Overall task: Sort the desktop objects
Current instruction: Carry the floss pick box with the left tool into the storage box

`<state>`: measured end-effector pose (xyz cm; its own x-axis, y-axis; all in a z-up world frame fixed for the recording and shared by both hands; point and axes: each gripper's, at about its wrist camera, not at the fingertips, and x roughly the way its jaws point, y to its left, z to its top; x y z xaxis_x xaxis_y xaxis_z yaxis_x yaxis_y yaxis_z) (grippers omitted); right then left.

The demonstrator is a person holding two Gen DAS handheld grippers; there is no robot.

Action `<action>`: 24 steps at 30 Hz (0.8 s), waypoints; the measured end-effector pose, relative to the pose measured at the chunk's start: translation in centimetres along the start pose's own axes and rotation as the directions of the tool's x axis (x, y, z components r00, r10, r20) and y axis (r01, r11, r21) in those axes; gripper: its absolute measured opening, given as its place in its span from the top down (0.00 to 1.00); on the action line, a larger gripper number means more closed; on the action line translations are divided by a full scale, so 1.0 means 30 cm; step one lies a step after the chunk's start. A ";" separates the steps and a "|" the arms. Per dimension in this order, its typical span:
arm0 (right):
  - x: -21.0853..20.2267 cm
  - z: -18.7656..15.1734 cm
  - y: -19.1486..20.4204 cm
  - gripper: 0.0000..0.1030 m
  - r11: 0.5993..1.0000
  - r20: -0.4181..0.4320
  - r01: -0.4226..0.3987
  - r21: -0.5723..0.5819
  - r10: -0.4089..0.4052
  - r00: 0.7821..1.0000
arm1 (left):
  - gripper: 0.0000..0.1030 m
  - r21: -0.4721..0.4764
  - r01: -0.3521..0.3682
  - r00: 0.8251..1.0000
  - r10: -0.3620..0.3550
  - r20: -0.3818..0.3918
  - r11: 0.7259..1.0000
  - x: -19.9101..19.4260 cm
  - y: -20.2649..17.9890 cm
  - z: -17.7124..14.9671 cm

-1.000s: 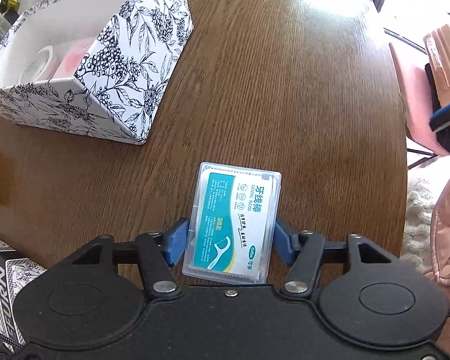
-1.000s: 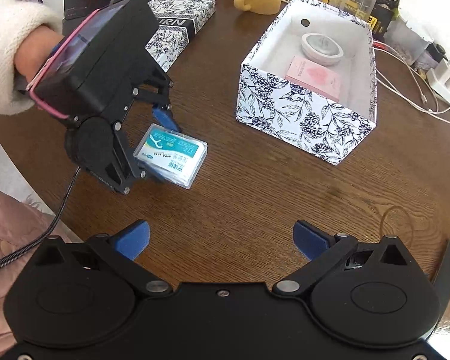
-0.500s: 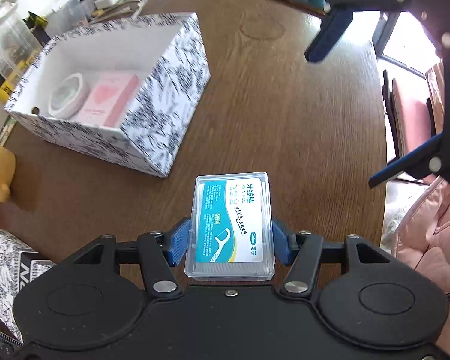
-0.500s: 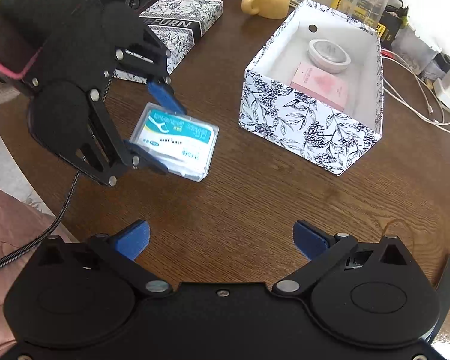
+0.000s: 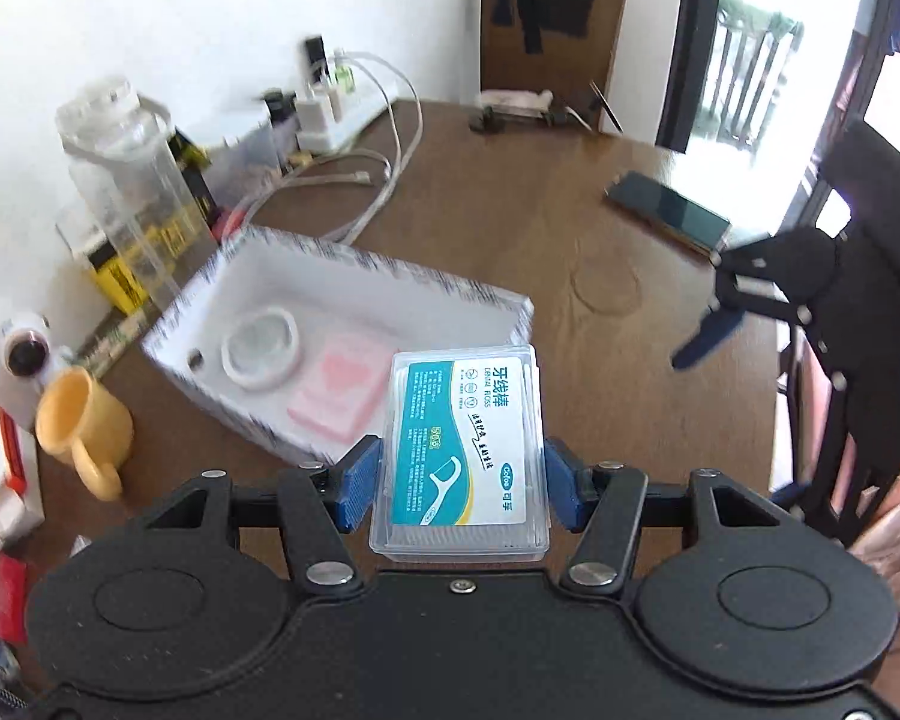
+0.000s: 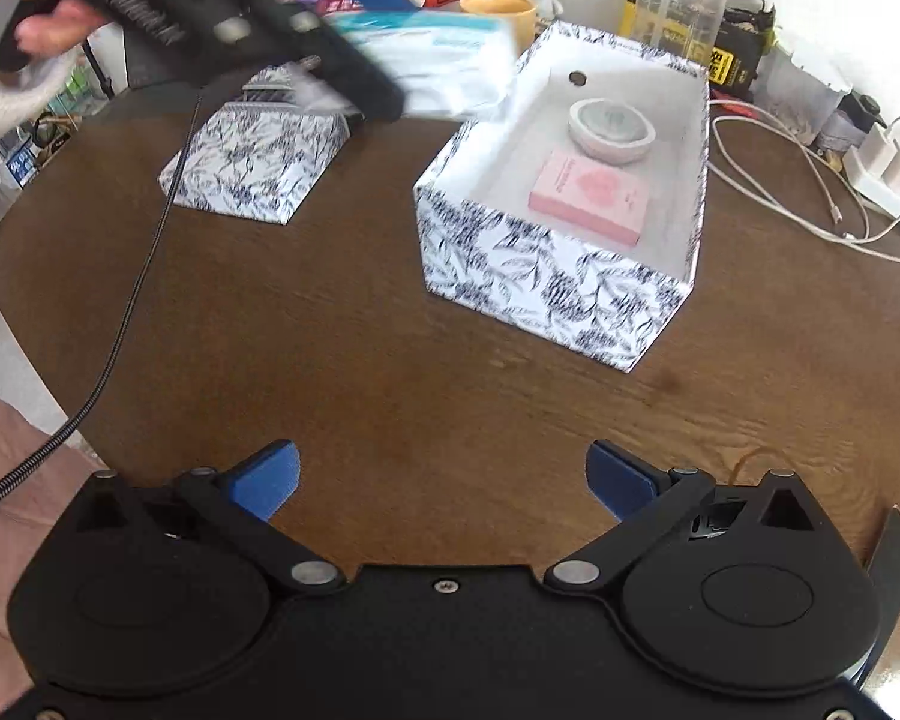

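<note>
Floss case [image 5: 465, 450] over the box rim, risk of a miss
Your left gripper [image 5: 461, 483] clamps it above the patterned box [image 6: 561, 282]; release early and it hits the rim. Right gripper [image 6: 444, 483] is spread, empty.

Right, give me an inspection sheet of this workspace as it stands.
Surface: brown wooden table.
Job's things: dental floss box held in the air near the open patterned box, which holds a pink box and a white round tin.
Clutter: yellow mug, phone, patterned lid.
Tools: left tool shut on the floss box; right tool open, holding nothing.
Cables: white leads.
Surroundings: white wall.
</note>
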<state>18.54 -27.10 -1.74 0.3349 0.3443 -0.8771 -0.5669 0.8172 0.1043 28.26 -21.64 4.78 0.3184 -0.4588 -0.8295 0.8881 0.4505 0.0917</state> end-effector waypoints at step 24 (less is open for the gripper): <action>0.112 0.288 -0.182 0.00 1.000 -0.030 0.022 -0.020 -0.022 0.999 | 0.45 0.081 0.331 0.918 -0.301 -0.259 0.940 0.700 0.169 0.100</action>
<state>29.26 -26.43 -1.20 0.3251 0.3120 -0.8927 -0.5742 0.8152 0.0759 40.44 -31.29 -10.53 -0.0611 -0.3587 -0.9314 0.9671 0.2095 -0.1442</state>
